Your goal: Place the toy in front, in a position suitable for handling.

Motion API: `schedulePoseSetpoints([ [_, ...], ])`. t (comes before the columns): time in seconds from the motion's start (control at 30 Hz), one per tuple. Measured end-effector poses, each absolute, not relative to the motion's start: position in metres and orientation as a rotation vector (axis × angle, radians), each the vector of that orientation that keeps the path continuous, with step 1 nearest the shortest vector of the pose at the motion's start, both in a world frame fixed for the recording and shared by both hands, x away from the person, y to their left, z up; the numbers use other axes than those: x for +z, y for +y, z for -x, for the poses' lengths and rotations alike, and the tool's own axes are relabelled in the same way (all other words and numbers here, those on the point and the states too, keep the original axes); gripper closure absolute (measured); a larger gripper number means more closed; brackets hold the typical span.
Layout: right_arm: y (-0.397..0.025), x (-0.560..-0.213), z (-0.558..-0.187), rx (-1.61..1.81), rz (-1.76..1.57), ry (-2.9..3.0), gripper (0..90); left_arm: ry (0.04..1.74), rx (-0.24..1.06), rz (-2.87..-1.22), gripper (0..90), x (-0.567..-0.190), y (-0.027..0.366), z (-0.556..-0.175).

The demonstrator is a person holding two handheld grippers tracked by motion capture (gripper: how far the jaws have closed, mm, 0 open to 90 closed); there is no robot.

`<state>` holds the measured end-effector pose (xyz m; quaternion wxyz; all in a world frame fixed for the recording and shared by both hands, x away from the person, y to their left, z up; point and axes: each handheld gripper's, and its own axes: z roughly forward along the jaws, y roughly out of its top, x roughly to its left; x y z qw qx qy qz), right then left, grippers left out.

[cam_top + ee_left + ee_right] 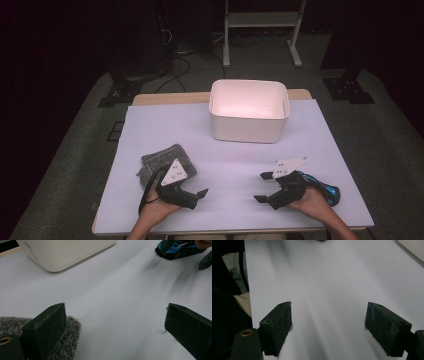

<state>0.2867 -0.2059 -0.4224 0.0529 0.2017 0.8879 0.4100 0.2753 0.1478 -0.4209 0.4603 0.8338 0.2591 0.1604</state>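
Table (165, 130) under a pale lavender sheet carries everything, and the white bin (248, 111) standing toward its far edge serves as the landmark. The high view takes in the whole layout: the left gripper (197, 192) sits nearer the person and to the left of the bin, the right gripper (263, 187) nearer and a little to its right, each held in a hand and well apart from the bin. The grey cloth (156, 162), a folded fuzzy square, lies nearer than the bin and to its left, tucked partly under the left gripper. The blue toy car (327, 192), glossy blue with black parts, lies nearer than the bin and to its right, beside the right hand.

The left gripper view adds the cloth's shaggy pile (67, 337) just beside one jaw, and the car (175, 250) far off. Both grippers' jaws stand wide apart, empty, over bare sheet.
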Motion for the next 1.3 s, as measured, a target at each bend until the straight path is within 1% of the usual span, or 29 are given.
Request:
schedulePoseSetpoints([
  [0.33,-0.226,-0.407,-0.288,1.207,-0.616,2.704,20.0,0.639,0.399,-2.049,3.6,-0.421,0.149,-0.277],
  [0.47,-0.242,-0.394,-0.287,1.197,-0.635,2.679,19.8,0.630,0.401,-2.051,3.7,-0.421,0.149,-0.276],
  [0.67,-0.257,-0.386,-0.285,1.163,-0.669,2.674,19.0,0.620,0.398,-2.055,3.6,-0.420,0.149,-0.275],
  [1.3,-0.306,-0.388,-0.275,1.114,-0.819,2.645,17.7,0.599,0.407,-2.050,3.4,-0.419,0.149,-0.273],
])
